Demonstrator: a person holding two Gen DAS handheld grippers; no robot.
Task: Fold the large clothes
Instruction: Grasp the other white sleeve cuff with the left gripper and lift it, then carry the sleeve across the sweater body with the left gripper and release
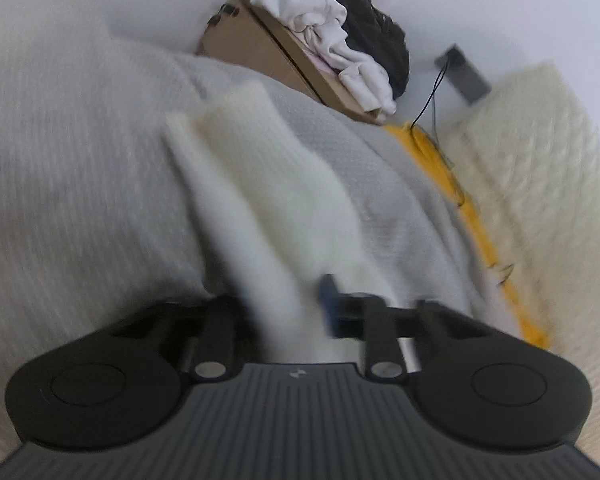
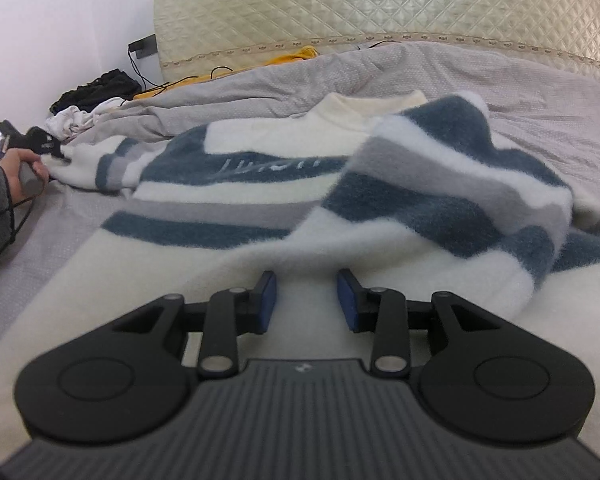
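A striped sweater, cream with blue and grey bands, lies spread across a grey bedspread, one sleeve folded back over its body. The left gripper is clamped on a cream sleeve end that rises blurred through the left wrist view and hides one pad; only the blue right-hand pad shows. The right gripper hovers low over the cream hem, its blue pads narrowly apart, nothing between them. Beyond the bed's edge a cardboard box carries a heap of white and black clothes, and a yellow cloth with a black cable runs beside a quilted headboard. A hand at the frame edge grips the left tool's handle.
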